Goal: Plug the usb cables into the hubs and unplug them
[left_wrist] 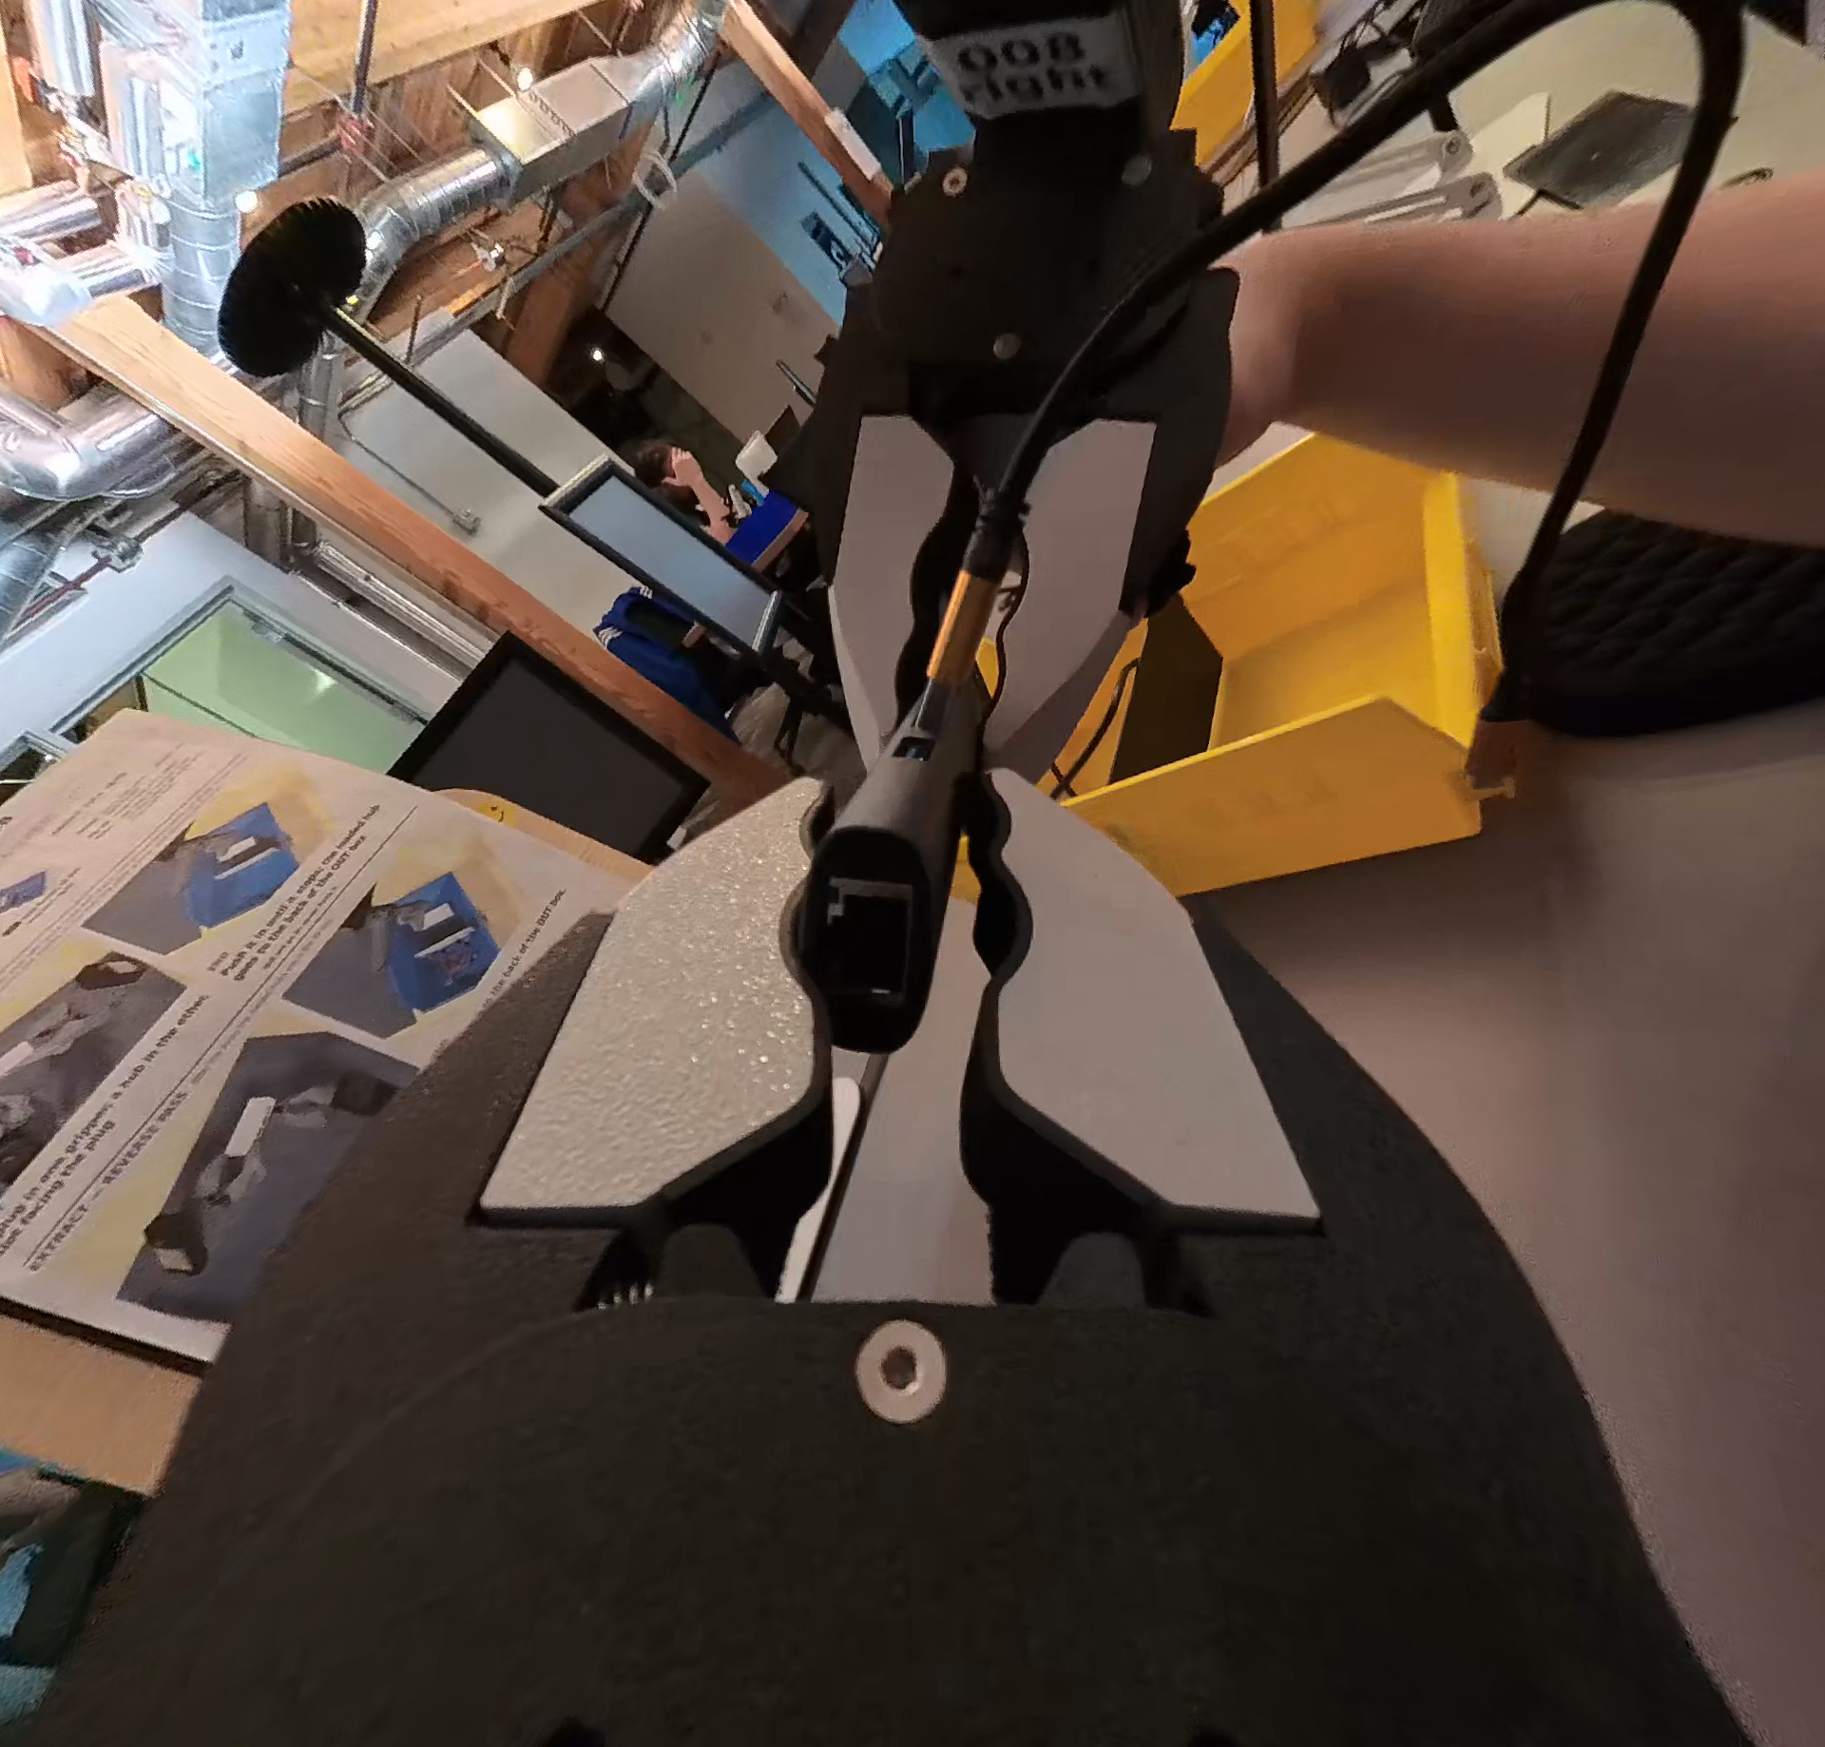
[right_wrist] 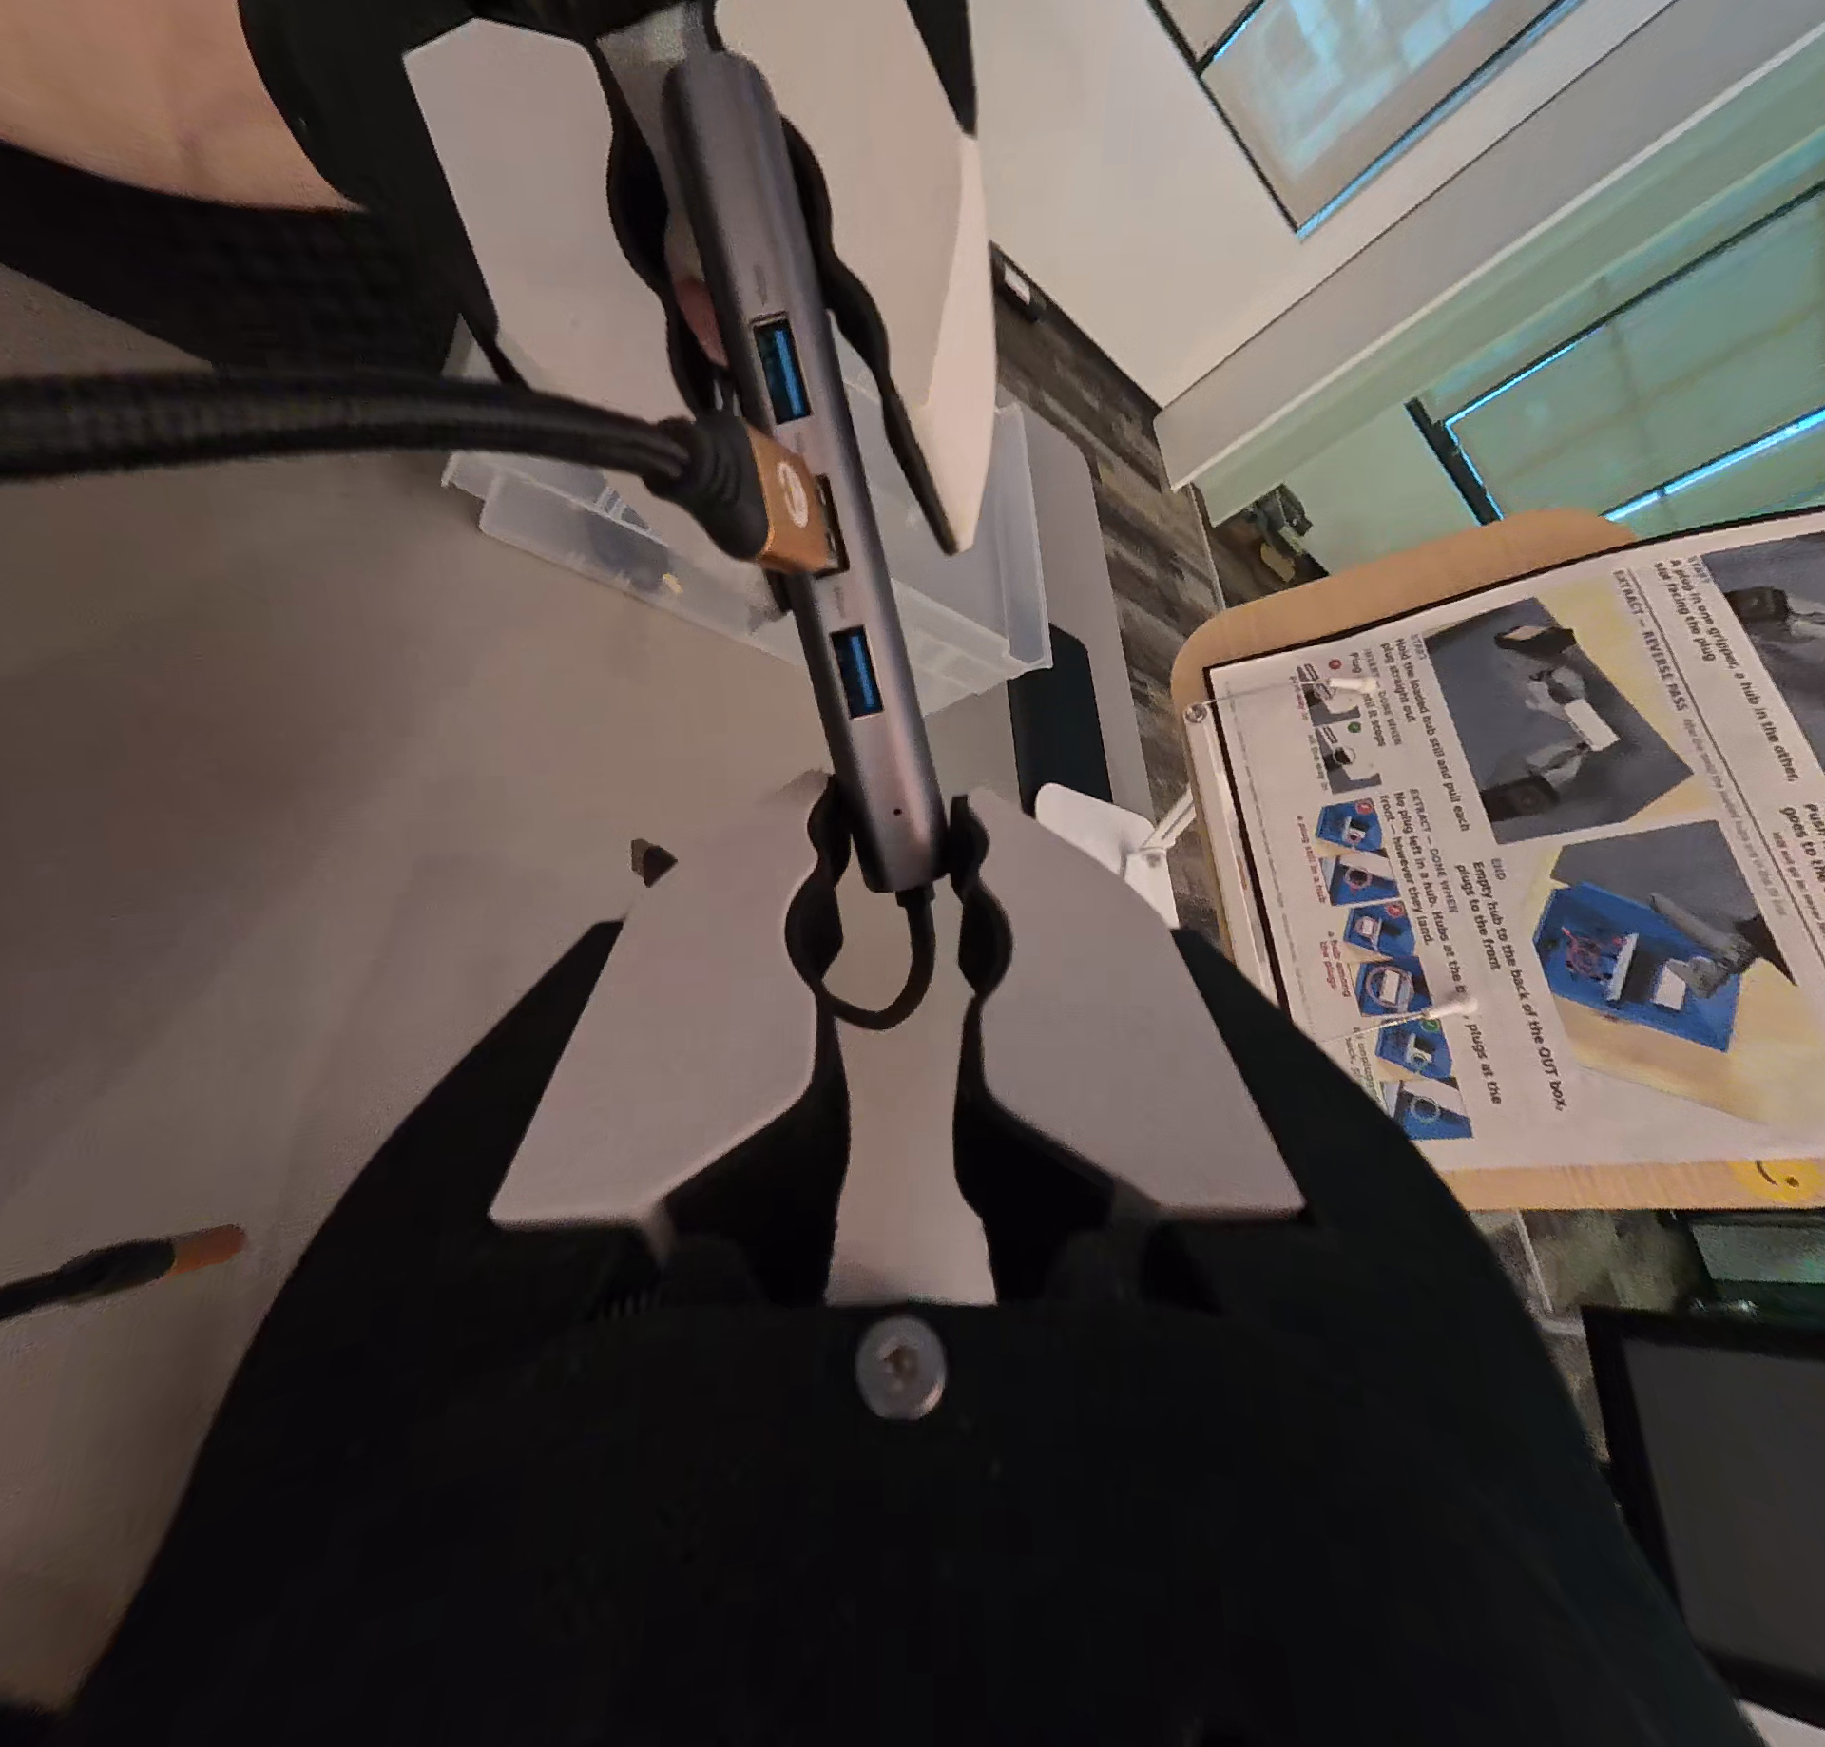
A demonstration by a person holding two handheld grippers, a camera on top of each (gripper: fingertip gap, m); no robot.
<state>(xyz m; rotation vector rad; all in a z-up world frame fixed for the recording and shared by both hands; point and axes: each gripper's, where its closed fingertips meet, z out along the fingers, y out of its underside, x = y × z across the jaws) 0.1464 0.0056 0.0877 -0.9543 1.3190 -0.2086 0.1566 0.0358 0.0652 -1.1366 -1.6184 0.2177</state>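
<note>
Tabletop [right_wrist: 247, 860]: pale grey surface under both tools, seen at a steep tilt in both wrist views.
Yellow bin [left_wrist: 1313, 673]: open plastic bin at the tabletop's edge, beyond the hub in the left wrist view.
Instruction sheet [right_wrist: 1541, 840]: printed page with photos on a wooden board, off to the side of the tabletop.
Clear plastic tray [right_wrist: 948, 613]: lies on the tabletop behind the hub in the right wrist view.
Left tool [left_wrist: 894, 919]: fingers narrowed onto one end of the hub, the end with a square network socket facing the camera.
Right tool [right_wrist: 894, 845]: fingers closed on the opposite end of the same hub, where its short black lead loops out between them; a forearm shows behind this tool in the left wrist view.
USB hub [right_wrist: 820, 475]: slim grey metal bar held in the air between the two tools, well above the tabletop; two blue ports on its side stand empty.
USB cable [right_wrist: 326, 416]: thick black braided cable, its gold-coloured plug [right_wrist: 795, 510] seated in the hub's middle port between the two blue ones.
Second plug [right_wrist: 202, 1245]: copper-tipped, on a black cable, lying loose on the tabletop.
</note>
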